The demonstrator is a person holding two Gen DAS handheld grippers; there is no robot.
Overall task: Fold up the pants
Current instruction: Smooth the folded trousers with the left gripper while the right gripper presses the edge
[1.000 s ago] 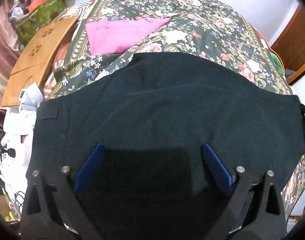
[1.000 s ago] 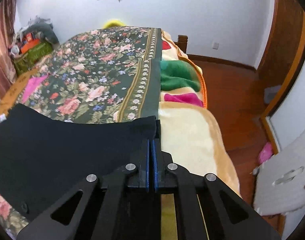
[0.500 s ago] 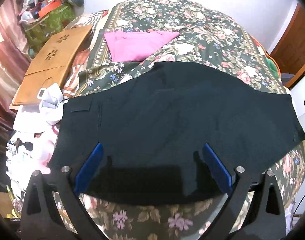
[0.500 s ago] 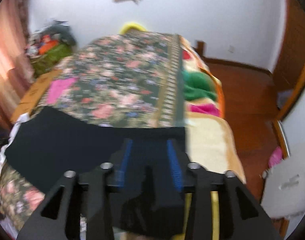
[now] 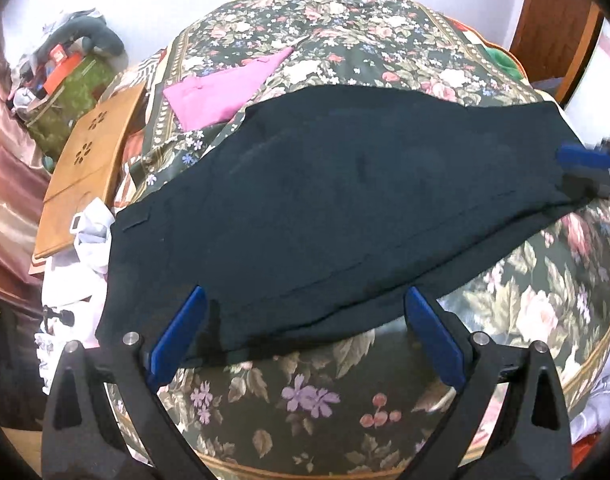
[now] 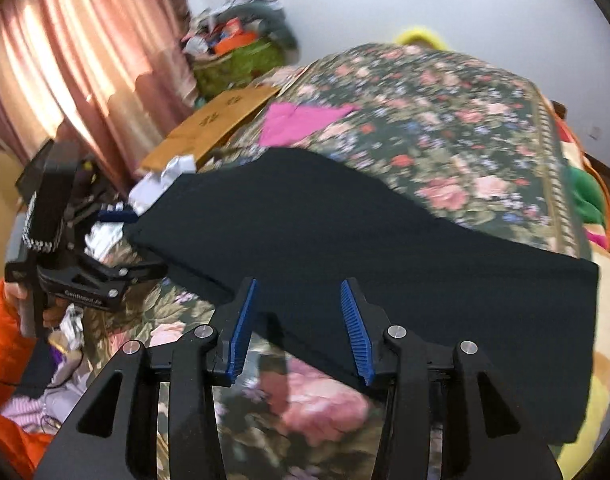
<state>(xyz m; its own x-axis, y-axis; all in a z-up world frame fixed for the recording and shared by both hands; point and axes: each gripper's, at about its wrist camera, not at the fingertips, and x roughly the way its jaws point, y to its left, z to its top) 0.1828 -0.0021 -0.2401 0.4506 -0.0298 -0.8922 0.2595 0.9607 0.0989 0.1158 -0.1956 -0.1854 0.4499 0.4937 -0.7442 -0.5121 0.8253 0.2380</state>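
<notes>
We are holding both tongs, left [image 5: 305,334] and right [image 6: 297,328], spread and empty over the dark folded fabric pants [image 5: 337,200] lying on the floral bedspread [image 5: 345,400]; regrasping only the top layer risks skewing the fold.

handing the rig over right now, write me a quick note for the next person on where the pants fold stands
Left gripper: open, nothing between its jaws, at the near edge of the black pants.
Right gripper: open, not gripping, over the near edge of the pants toward their other end.
Pants: lying flat across the floral bedspread, doubled lengthwise with layered edges showing along the near side. A pink garment lies apart, farther up the bed.
Done: the lengthwise fold looks laid and released.
Left: probably fold the long strip across, end to end, then smooth it.
</notes>
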